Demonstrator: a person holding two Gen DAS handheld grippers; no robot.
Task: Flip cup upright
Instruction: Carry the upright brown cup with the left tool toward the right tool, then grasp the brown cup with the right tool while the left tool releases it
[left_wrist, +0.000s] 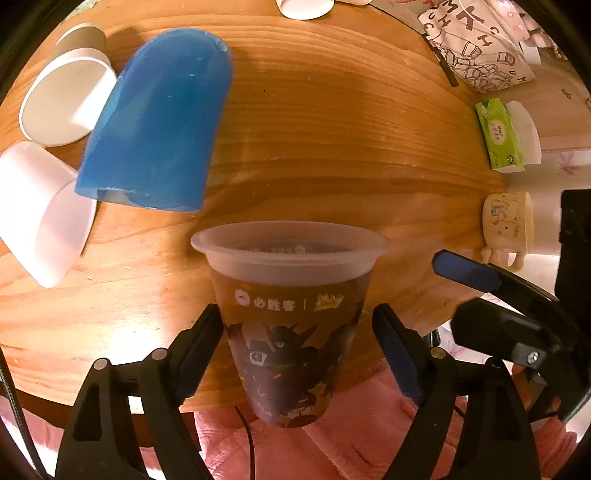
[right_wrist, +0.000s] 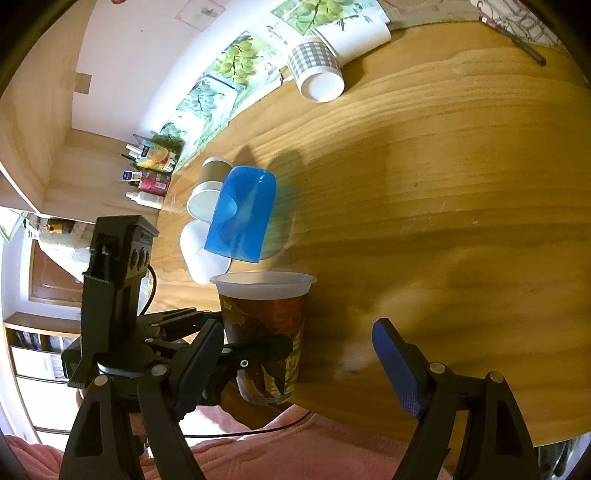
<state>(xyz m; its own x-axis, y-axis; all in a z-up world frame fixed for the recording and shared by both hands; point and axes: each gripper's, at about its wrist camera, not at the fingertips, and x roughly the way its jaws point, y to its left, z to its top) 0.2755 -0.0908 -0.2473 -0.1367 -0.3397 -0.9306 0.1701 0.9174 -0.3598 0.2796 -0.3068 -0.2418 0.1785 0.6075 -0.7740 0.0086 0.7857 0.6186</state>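
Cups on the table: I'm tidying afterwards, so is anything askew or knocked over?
Yes. The blue cup stands mouth-down, and two white cups lie tipped beside it. The printed cup, between the left tongs, is mouth-up.

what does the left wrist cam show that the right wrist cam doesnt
Only the left wrist view shows the green tissue pack, the cream cartoon mug and the right gripper entering from the side.

Only the right wrist view shows the checked paper cup lying on its side, the grape pictures and the left gripper's body beside the cup.

Both show the printed plastic cup mouth up, the blue cup mouth down, white paper cups and the wooden table.
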